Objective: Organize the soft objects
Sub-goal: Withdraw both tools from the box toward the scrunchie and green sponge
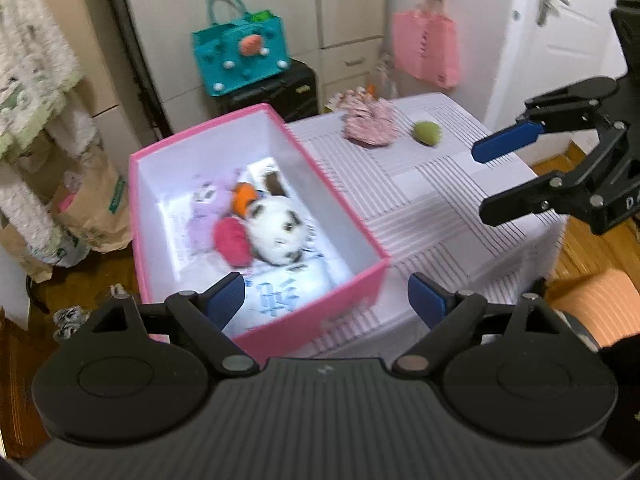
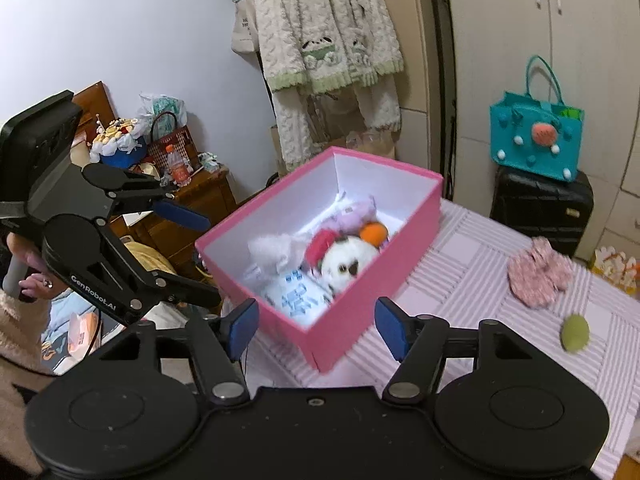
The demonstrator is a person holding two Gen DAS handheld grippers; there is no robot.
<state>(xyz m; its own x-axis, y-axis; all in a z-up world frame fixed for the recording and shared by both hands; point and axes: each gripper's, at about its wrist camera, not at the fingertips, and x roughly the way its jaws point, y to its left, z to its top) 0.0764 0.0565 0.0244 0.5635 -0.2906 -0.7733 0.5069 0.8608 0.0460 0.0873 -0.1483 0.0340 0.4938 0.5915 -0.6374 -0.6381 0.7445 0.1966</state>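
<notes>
A pink box (image 1: pixel 362 280) (image 2: pixel 352 320) with a white inside stands on the striped table (image 1: pixel 440 216) (image 2: pixel 472 276). Inside lie a black-and-white plush ball (image 1: pixel 276 228) (image 2: pixel 348 260), a red plush (image 1: pixel 231 240) (image 2: pixel 320 245), a purple plush (image 1: pixel 202 208) (image 2: pixel 356 212) and an orange piece (image 1: pixel 245 196) (image 2: pixel 374 232). A pink patterned cloth (image 1: pixel 370 122) (image 2: pixel 538 276) and a green ball (image 1: pixel 427 133) (image 2: pixel 575 331) lie on the table beyond the box. My left gripper (image 1: pixel 326 300) (image 2: pixel 192 256) is open above the box's near corner, nothing between its fingers. My right gripper (image 2: pixel 316 326) (image 1: pixel 486 184) is open and holds nothing.
A teal felt bag (image 1: pixel 240 58) (image 2: pixel 538 140) sits on a black suitcase (image 1: pixel 276 92) (image 2: pixel 540 208). A pink bag (image 1: pixel 426 46) hangs by the white door (image 1: pixel 560 32). Fluffy clothes (image 2: pixel 328 40) hang behind the box. Paper bags (image 1: pixel 96 204) stand on the floor. A cluttered wooden cabinet (image 2: pixel 192 200) is at the left.
</notes>
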